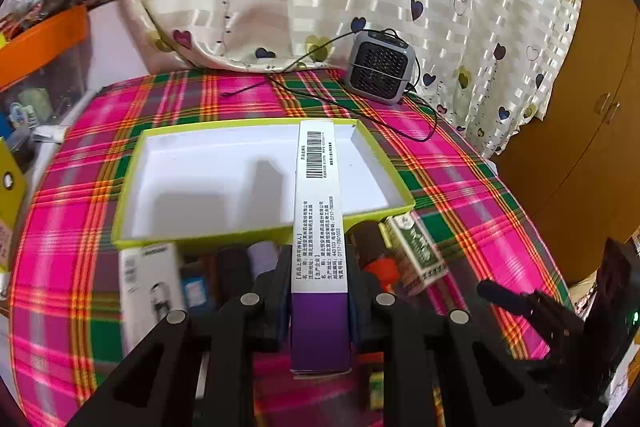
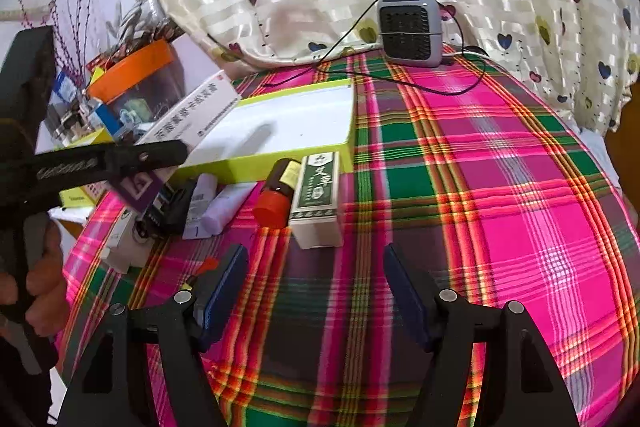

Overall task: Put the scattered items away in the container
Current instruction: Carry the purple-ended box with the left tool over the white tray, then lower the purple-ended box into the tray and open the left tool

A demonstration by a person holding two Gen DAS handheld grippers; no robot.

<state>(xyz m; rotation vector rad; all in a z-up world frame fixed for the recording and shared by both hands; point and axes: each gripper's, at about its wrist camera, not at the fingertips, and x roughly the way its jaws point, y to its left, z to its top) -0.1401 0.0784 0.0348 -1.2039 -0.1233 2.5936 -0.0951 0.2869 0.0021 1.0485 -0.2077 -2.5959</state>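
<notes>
Container (image 1: 132, 183), the lime-rimmed tray on the plaid cloth (image 2: 500, 187), lies empty. Left gripper (image 1: 320, 259) clamps a long purple-ended carton (image 1: 318, 211) above it (nothing placed yet); green box (image 2: 318, 199) and red-capped bottle (image 2: 276, 197) wait beside it. Right gripper (image 2: 316, 287) gapes empty.

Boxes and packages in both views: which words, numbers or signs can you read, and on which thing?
"0717-7803809" on the purple-and-white box held in the left tool.
"艾草" on the green-and-white box.
Barcode digits, other small print and the grey-white box: too small or blurred to read.
</notes>
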